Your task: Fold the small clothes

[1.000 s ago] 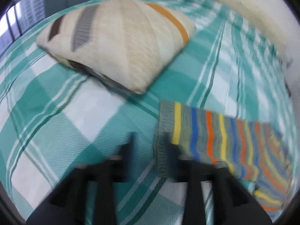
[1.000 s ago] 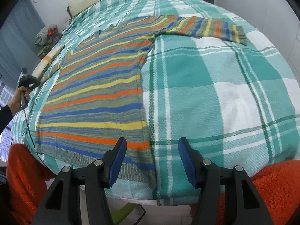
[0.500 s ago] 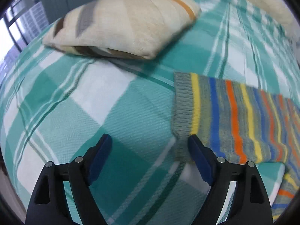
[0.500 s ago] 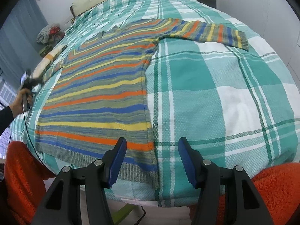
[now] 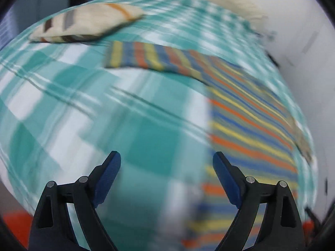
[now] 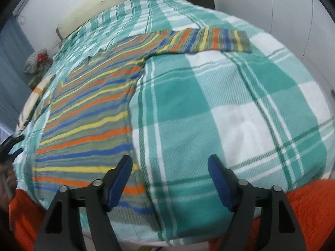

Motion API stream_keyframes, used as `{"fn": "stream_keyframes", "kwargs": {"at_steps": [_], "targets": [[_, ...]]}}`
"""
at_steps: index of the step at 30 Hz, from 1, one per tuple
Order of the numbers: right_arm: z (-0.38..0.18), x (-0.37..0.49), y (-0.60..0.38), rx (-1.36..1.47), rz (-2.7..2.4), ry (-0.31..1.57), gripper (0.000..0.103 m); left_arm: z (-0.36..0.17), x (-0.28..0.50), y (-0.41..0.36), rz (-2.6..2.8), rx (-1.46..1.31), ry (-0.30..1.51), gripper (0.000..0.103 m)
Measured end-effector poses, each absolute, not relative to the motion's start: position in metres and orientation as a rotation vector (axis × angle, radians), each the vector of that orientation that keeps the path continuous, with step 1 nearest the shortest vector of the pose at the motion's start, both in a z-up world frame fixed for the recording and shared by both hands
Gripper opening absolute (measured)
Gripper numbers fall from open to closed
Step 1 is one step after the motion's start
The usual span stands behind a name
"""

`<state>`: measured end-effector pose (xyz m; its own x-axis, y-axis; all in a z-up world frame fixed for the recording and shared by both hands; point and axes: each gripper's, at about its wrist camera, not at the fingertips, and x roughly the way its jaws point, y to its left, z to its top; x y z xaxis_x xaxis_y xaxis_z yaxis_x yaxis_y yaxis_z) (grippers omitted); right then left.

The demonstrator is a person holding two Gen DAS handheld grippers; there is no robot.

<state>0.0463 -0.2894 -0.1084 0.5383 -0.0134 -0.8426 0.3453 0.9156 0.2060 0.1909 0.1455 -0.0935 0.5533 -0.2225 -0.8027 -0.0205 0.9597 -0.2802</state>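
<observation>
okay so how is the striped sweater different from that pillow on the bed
The striped sweater lies spread flat on the plaid bedspread with its sleeves out sideways; the pillow is a plump cushion. The sweater carries dense orange, yellow and blue stripes on grey; the pillow is mostly cream with a few brown, grey and orange bands. The sweater covers far more of the bed than the pillow. Both rest on the bedspread, and neither is held.

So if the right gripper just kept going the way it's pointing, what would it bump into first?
Most likely the checked blanket, just beside the sweater's right edge. The right gripper tilts down at the bed, its jaws opening and nothing between them; depth is hard to judge.
</observation>
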Motion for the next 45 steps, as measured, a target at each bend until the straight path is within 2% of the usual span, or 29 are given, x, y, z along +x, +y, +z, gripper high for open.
{"fn": "stream_keyframes", "kwargs": {"at_steps": [6,11,19,27,35,39,45], "targets": [[-0.101,0.054,-0.259,0.207,-0.167,0.938,0.077,-0.094,0.138,0.075,-0.277,-0.099,0.953,0.094],[-0.110,0.057,-0.233,0.076,-0.097,0.961,0.077,-0.112,0.133,0.047,-0.288,0.051,0.964,0.094],[-0.112,0.053,-0.237,0.084,-0.111,0.961,0.077,-0.107,0.123,0.045,-0.266,0.089,0.879,0.094],[-0.105,0.051,-0.222,0.020,-0.076,0.929,0.077,-0.111,0.118,0.035,-0.275,0.145,0.872,0.094],[-0.122,0.055,-0.215,-0.034,-0.064,1.010,0.077,-0.142,0.125,0.030,-0.284,0.159,1.014,0.096],[-0.133,0.058,-0.221,-0.018,-0.084,1.061,0.077,-0.147,0.124,0.029,-0.274,0.185,1.025,0.102],[-0.140,0.057,-0.225,0.006,-0.098,1.093,0.082,-0.151,0.125,0.033,-0.279,0.156,1.042,0.103]]}}
